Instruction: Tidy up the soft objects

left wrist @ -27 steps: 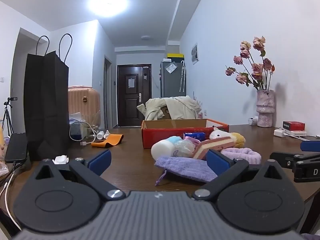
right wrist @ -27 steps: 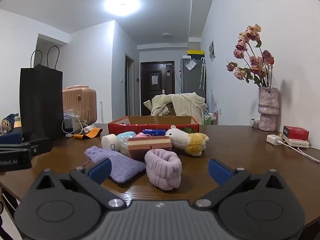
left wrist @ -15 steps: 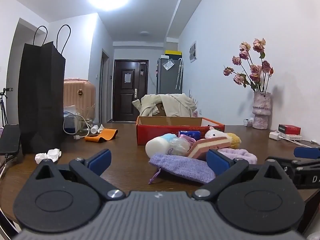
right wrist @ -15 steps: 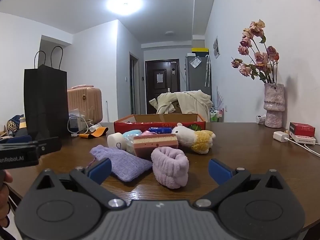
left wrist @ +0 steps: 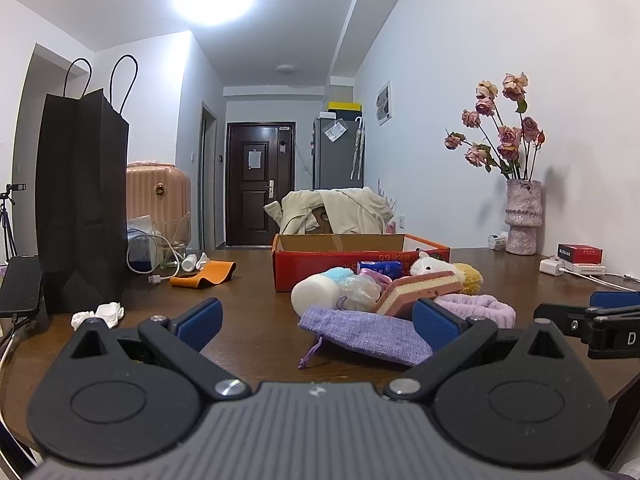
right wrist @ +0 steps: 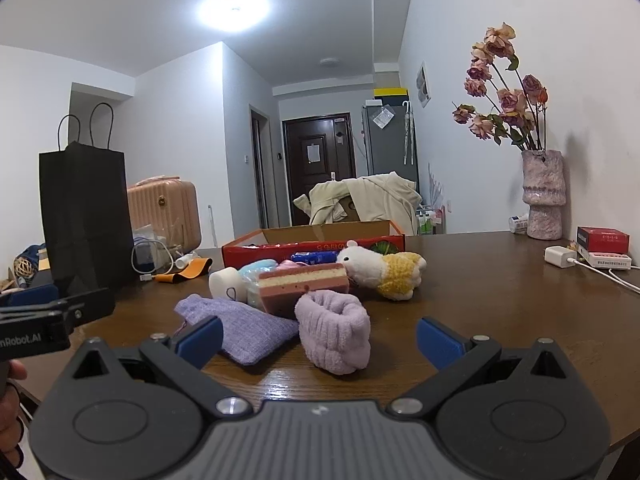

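Note:
A heap of soft things lies mid-table before a red cardboard box (left wrist: 352,270) (right wrist: 280,250). Nearest me are a purple cloth pouch (left wrist: 370,334) (right wrist: 240,324) and a lilac fluffy headband (right wrist: 334,330) (left wrist: 480,306). Behind them are a pink and cream sponge cake (right wrist: 302,286) (left wrist: 420,288), a white foam roll (left wrist: 314,296) (right wrist: 224,284) and a white and yellow plush animal (right wrist: 382,268) (left wrist: 436,268). My left gripper (left wrist: 316,322) is open, short of the pouch. My right gripper (right wrist: 320,338) is open, just short of the headband. Neither holds anything.
A tall black paper bag (left wrist: 82,204) stands at the left with crumpled tissue (left wrist: 98,314), a phone (left wrist: 20,286), cables and an orange strap (left wrist: 206,274) near it. A vase of dried roses (right wrist: 542,196), a red packet (right wrist: 602,240) and a white charger (right wrist: 560,256) sit at the right.
Both grippers have moved a little forward over the table edge, so the heap looks slightly nearer. Both stayed open and nothing was touched.

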